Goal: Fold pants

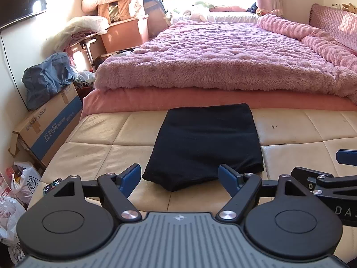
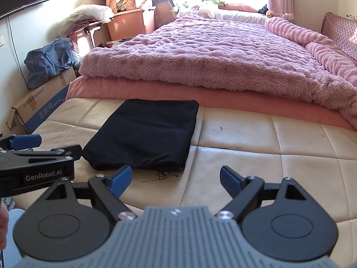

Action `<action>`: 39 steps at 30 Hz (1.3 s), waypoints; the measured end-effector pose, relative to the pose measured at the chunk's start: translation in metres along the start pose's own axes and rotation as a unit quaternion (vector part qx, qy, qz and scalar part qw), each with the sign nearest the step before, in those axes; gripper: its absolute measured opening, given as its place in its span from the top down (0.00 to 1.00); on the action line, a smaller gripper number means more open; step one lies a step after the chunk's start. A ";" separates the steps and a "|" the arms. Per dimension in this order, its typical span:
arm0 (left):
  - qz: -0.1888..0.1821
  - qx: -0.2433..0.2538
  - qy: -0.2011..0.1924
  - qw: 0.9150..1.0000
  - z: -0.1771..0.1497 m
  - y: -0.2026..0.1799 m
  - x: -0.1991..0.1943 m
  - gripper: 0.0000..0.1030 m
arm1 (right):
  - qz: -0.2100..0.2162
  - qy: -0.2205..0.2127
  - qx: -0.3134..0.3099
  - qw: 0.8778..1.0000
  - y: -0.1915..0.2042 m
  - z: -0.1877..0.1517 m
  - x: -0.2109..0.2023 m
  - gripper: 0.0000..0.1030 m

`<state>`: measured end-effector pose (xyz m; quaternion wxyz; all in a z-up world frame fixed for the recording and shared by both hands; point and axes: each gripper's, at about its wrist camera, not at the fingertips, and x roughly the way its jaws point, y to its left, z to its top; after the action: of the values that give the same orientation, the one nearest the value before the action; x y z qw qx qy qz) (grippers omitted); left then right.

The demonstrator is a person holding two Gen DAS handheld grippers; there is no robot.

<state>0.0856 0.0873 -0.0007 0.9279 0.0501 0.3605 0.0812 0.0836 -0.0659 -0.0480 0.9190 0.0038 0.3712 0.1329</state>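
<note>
The black pants [image 1: 205, 143] lie folded into a compact rectangle on the cream leather bench [image 1: 89, 156] at the foot of the bed. My left gripper [image 1: 180, 177] is open and empty, just in front of the near edge of the pants. My right gripper [image 2: 175, 178] is open and empty, over bare bench to the right of the pants [image 2: 145, 136]. The left gripper also shows at the left edge of the right wrist view [image 2: 33, 156]. The right gripper shows at the right edge of the left wrist view [image 1: 330, 174].
A bed with a fluffy pink blanket [image 1: 223, 55] lies behind the bench. A cardboard box [image 1: 51, 127] with a blue bag [image 1: 46, 78] on it stands at the left, with plastic bags [image 1: 13, 201] on the floor. A loose thread [image 2: 164, 175] lies on the bench [image 2: 267, 147].
</note>
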 end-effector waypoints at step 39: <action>-0.001 -0.001 -0.005 1.000 0.003 0.000 -0.005 0.11 | -0.002 -0.006 0.004 1.000 -0.001 0.001 -0.008 0.20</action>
<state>0.0835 0.0862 0.0047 0.9299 0.0494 0.3556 0.0799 0.0787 -0.0692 -0.0420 0.9214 0.0080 0.3662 0.1299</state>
